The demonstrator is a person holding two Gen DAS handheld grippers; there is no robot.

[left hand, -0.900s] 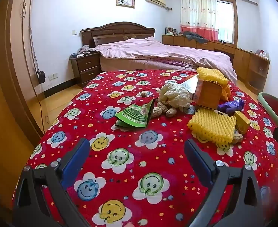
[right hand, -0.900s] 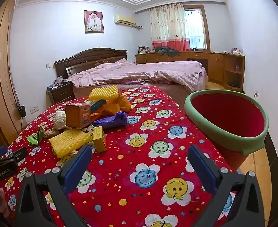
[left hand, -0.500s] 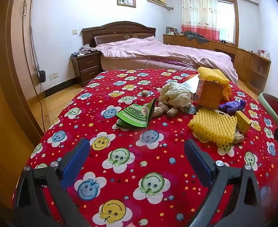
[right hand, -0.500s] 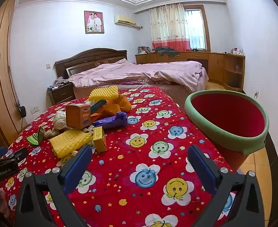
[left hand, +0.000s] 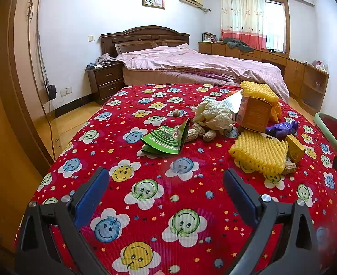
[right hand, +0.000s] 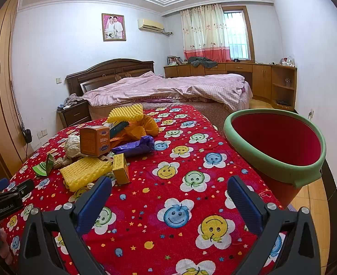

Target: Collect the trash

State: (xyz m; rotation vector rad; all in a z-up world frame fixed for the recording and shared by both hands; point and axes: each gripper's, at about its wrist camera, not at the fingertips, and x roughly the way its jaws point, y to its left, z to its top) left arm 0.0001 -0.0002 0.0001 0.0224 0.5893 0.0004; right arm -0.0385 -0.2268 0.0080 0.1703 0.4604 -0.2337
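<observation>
Trash lies in a heap on the red smiley-face tablecloth (left hand: 145,190): a green folded wrapper (left hand: 165,141), crumpled white paper (left hand: 212,114), peanuts (left hand: 201,133), an orange box (left hand: 254,113), yellow foam netting (left hand: 258,152), a purple wrapper (left hand: 281,128) and a small yellow box (left hand: 294,145). My left gripper (left hand: 166,190) is open and empty, short of the green wrapper. My right gripper (right hand: 169,194) is open and empty over the cloth, right of the small yellow box (right hand: 120,168). The red bin with a green rim (right hand: 276,142) stands at the table's right edge.
A bed with a pink cover (left hand: 198,66) stands beyond the table, a nightstand (left hand: 105,81) at its left. Wooden cabinets (right hand: 260,78) line the far wall. A wardrobe (left hand: 10,68) stands to the left. The left gripper's body shows in the right wrist view (right hand: 5,198).
The left wrist view has shifted slightly; the trash sits a little to the right in it. The right gripper has not visibly moved. Both grippers stay open.
</observation>
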